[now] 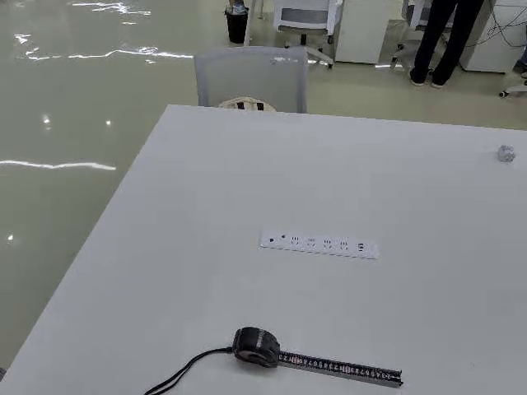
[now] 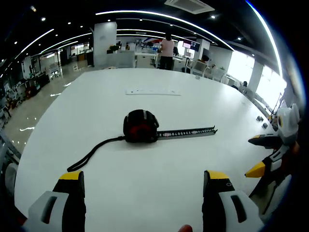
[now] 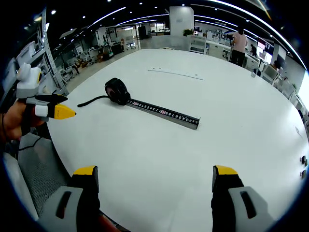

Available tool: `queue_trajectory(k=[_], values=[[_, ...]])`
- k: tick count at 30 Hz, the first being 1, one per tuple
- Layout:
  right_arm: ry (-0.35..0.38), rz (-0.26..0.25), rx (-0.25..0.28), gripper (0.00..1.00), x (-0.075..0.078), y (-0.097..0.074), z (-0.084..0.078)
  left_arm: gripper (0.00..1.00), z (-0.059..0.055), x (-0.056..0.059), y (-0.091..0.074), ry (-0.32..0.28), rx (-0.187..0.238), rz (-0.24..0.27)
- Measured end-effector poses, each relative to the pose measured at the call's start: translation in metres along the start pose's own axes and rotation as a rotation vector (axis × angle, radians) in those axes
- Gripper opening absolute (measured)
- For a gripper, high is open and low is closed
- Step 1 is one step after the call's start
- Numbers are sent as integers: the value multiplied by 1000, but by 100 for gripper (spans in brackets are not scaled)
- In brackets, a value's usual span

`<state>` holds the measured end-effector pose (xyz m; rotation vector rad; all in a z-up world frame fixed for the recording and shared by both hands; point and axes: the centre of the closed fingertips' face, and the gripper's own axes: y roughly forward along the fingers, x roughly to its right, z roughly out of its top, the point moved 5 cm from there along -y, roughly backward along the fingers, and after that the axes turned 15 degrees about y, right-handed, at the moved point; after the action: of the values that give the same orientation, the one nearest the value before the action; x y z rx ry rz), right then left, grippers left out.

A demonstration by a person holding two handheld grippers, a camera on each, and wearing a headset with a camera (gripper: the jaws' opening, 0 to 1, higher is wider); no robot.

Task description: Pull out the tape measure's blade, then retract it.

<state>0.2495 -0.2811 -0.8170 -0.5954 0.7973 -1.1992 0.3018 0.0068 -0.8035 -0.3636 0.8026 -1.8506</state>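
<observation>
In the head view the blade [image 1: 342, 369] is seen drawn from the tape measure [image 1: 256, 346], so retraction is judged due from the spread, empty left gripper [image 2: 144, 177] and right gripper [image 3: 157, 172].

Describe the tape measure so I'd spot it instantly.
Start at the big white table and find the white power strip in its middle. Nearer the front edge lies the tape measure: the only dark thing there, a rounded case with a strap one side and its blade pulled out the other.

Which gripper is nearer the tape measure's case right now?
Left. The left gripper faces the tape measure case straight on; the right gripper sits farther back, opposite the extended blade.
</observation>
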Motion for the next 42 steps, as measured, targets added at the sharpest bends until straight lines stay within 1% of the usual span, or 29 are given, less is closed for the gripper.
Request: queue_trajectory(k=[8,19,24,36,42], values=[[-28,2,-11,100,8,7,6,100,5,-1,8,-12,3,12],[-59,8,-25,100,15,23,15,100,15,-4,21,-13,7,19],[-69,9,-36,100,19,29,15,100,19,-5,27,-15,8,24],[-108,19,-62,99,26,39,17,99,22,-5,39,-23,2,28],[-141,27,-80,98,30,46,18,98,24,-5,45,-32,1,31]])
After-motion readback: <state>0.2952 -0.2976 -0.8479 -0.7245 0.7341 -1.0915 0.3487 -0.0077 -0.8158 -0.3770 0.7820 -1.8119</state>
